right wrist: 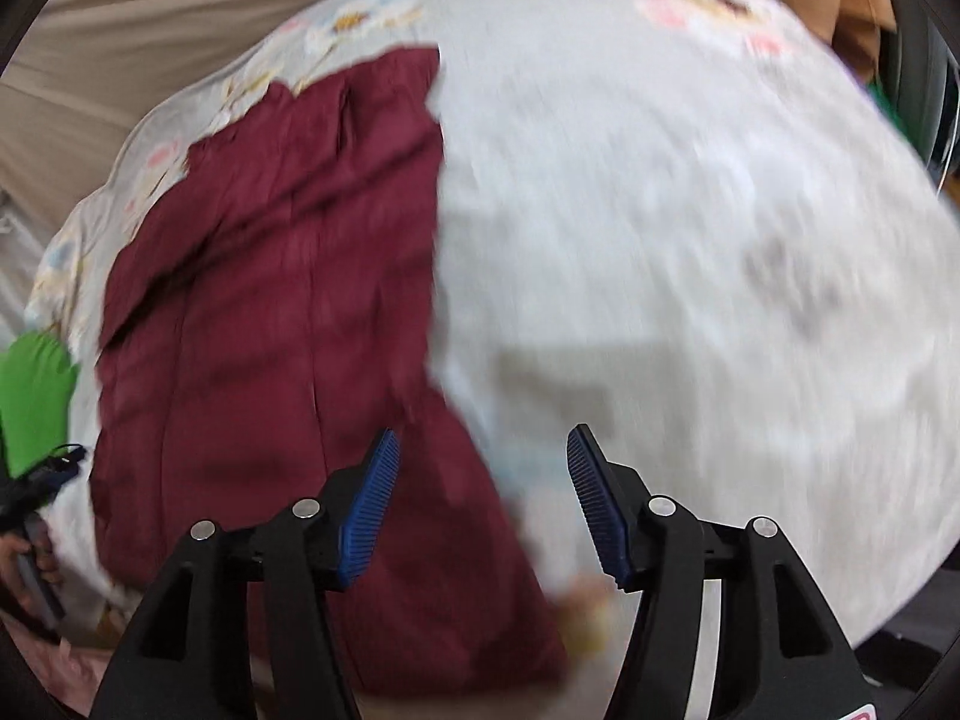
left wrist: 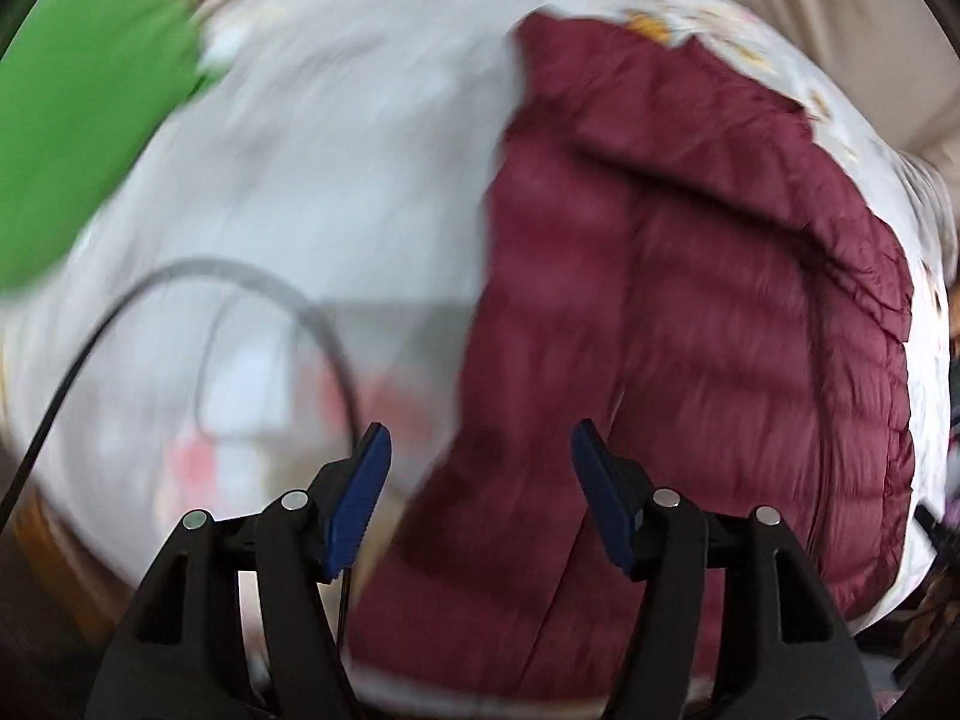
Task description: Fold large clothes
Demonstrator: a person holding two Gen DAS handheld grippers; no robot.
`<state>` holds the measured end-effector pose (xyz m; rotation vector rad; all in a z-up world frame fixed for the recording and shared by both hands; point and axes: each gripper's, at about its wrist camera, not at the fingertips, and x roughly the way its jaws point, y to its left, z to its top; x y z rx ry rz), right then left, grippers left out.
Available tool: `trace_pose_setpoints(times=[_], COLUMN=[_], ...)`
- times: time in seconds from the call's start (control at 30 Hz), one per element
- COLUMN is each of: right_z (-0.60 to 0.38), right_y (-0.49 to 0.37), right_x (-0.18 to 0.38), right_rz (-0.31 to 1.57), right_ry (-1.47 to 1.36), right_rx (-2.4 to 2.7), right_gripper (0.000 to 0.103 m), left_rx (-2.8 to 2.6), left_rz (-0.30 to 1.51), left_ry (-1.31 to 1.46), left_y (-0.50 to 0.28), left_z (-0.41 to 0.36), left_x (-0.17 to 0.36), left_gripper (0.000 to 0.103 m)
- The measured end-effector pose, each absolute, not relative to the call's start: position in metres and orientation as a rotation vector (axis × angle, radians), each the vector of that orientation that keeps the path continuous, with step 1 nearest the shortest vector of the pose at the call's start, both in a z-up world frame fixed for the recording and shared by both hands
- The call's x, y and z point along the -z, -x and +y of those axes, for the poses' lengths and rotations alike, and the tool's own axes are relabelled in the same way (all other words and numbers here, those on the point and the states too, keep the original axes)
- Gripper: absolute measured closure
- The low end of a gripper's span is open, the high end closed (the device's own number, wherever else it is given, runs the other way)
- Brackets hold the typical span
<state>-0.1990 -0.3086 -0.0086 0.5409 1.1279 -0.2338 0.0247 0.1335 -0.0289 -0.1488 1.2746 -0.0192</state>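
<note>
A dark red quilted jacket (left wrist: 690, 312) lies flat on a pale flowered bedsheet (left wrist: 336, 168), folded lengthwise into a long strip. In the right wrist view the jacket (right wrist: 270, 300) fills the left half over the sheet (right wrist: 690, 270). My left gripper (left wrist: 480, 450) is open and empty, above the jacket's near left edge. My right gripper (right wrist: 483, 450) is open and empty, above the jacket's near right edge. Both views are blurred by motion.
A green object (left wrist: 78, 120) is at the upper left in the left wrist view, and also shows in the right wrist view (right wrist: 36, 402) at the left edge. A black cable (left wrist: 252, 276) loops over the sheet. Beige fabric (right wrist: 150, 18) lies beyond the bed.
</note>
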Motion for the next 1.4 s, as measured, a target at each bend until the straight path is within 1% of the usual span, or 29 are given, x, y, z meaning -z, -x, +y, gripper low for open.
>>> trace_pose_setpoints(times=[0.13, 0.2, 0.23, 0.27, 0.4, 0.43, 0.47, 0.5, 0.53, 0.57, 0.6, 0.63, 0.7, 0.73, 0.8, 1.0, 1.07, 1.2, 1.3, 1.4], right_z=[-0.305, -0.299, -0.295, -0.292, -0.283, -0.282, -0.282, -0.281, -0.279, -0.278, -0.277, -0.276, -0.275, -0.275, -0.272, -0.262, -0.268, -0.285, -0.287, -0.288], right_y=[0.228, 0.237, 0.239, 0.242, 0.249, 0.25, 0.251, 0.252, 0.252, 0.252, 0.253, 0.255, 0.26, 0.262, 0.269, 0.298, 0.315, 0.333, 0.324, 0.304], right_x=[0.02, 0.023, 0.024, 0.026, 0.034, 0.035, 0.036, 0.036, 0.036, 0.035, 0.033, 0.032, 0.024, 0.019, 0.003, -0.057, -0.079, -0.134, -0.178, -0.21], right_rz=[1.158, 1.145, 1.133, 1.115, 1.056, 1.043, 1.031, 1.022, 1.018, 1.014, 1.009, 1.001, 0.962, 0.942, 0.887, 0.799, 0.751, 0.565, 0.425, 0.305], right_ry=[-0.65, -0.702, -0.726, -0.745, -0.844, -0.865, -0.879, -0.887, -0.887, -0.883, -0.875, -0.869, -0.858, -0.848, -0.828, -0.687, -0.685, -0.75, -0.73, -0.695], right_rx=[0.167, 0.151, 0.158, 0.168, 0.247, 0.269, 0.287, 0.299, 0.313, 0.324, 0.332, 0.335, 0.319, 0.313, 0.288, 0.234, 0.244, 0.265, 0.243, 0.206], right_gripper=[0.045, 0.045, 0.045, 0.044, 0.043, 0.043, 0.043, 0.045, 0.048, 0.057, 0.068, 0.081, 0.093, 0.095, 0.097, 0.099, 0.1, 0.1, 0.1, 0.101], left_rx=[0.006, 0.041, 0.067, 0.089, 0.134, 0.141, 0.139, 0.142, 0.145, 0.157, 0.174, 0.194, 0.219, 0.236, 0.26, 0.33, 0.314, 0.288, 0.292, 0.28], left_rz=[1.315, 1.314, 1.311, 1.306, 1.302, 1.296, 1.295, 1.3, 1.306, 1.306, 1.3, 1.295, 1.271, 1.248, 1.205, 1.089, 1.046, 0.935, 0.824, 0.727], left_ry=[0.305, 0.297, 0.286, 0.271, 0.216, 0.219, 0.223, 0.24, 0.251, 0.265, 0.274, 0.273, 0.278, 0.281, 0.292, 0.315, 0.34, 0.451, 0.473, 0.462], left_y=[0.008, 0.014, 0.014, 0.014, 0.009, 0.008, 0.009, 0.009, 0.009, 0.011, 0.013, 0.014, 0.018, 0.021, 0.028, 0.065, 0.079, 0.091, 0.091, 0.08], left_z=[0.153, 0.151, 0.148, 0.145, 0.141, 0.142, 0.144, 0.147, 0.148, 0.15, 0.151, 0.151, 0.153, 0.153, 0.153, 0.156, 0.161, 0.167, 0.161, 0.16], left_x=[0.042, 0.045, 0.046, 0.046, 0.053, 0.053, 0.054, 0.056, 0.057, 0.056, 0.053, 0.048, 0.037, 0.027, 0.009, -0.058, -0.078, -0.12, -0.159, -0.19], left_gripper=[0.042, 0.041, 0.036, 0.032, 0.032, 0.035, 0.046, 0.052, 0.063, 0.077, 0.083, 0.094, 0.097, 0.098, 0.099, 0.1, 0.1, 0.101, 0.101, 0.101])
